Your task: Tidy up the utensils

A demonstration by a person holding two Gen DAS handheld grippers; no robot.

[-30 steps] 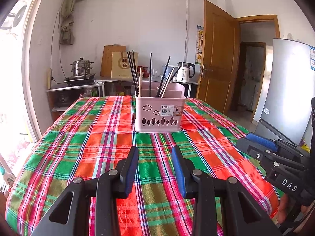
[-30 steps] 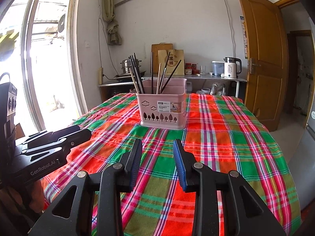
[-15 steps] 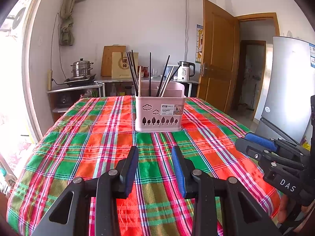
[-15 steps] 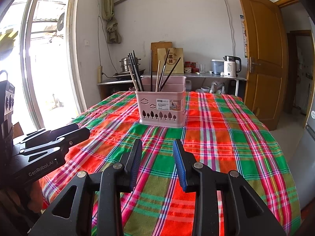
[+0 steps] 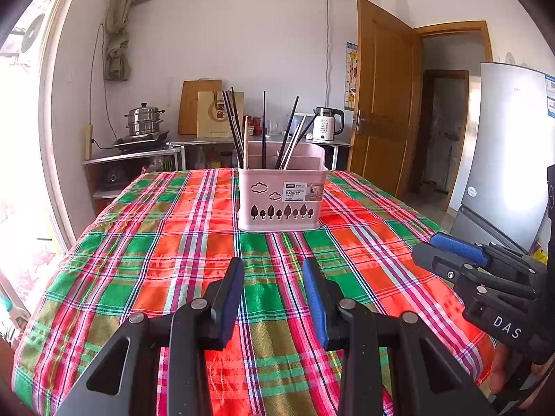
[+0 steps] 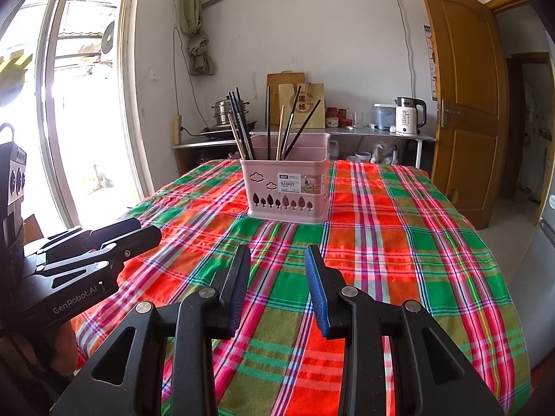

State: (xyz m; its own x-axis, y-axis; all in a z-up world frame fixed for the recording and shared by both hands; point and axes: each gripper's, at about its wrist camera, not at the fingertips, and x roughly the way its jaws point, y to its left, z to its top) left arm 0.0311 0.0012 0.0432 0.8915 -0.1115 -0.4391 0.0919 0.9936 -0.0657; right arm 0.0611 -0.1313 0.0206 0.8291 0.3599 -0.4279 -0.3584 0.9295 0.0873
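Note:
A pink plastic utensil basket [image 5: 281, 199] [image 6: 287, 187] stands in the middle of the plaid tablecloth [image 5: 173, 242] [image 6: 399, 242]. Several dark and pale chopsticks [image 5: 263, 128] [image 6: 269, 121] stick up out of it. My left gripper [image 5: 272, 270] hovers over the near part of the table, open, with nothing between its blue pads. My right gripper [image 6: 277, 260] is likewise open and empty, well short of the basket. Each gripper shows in the other's view: the right one [image 5: 421, 251] at the right edge, the left one [image 6: 149, 230] at the left edge.
A counter along the back wall carries a steel steamer pot [image 5: 144, 121], a cutting board, a paper bag and a white kettle [image 6: 409, 116]. A wooden door [image 6: 461, 104] is open at the right, a grey fridge [image 5: 510, 145] beside it, a bright window [image 6: 69, 104] at the left.

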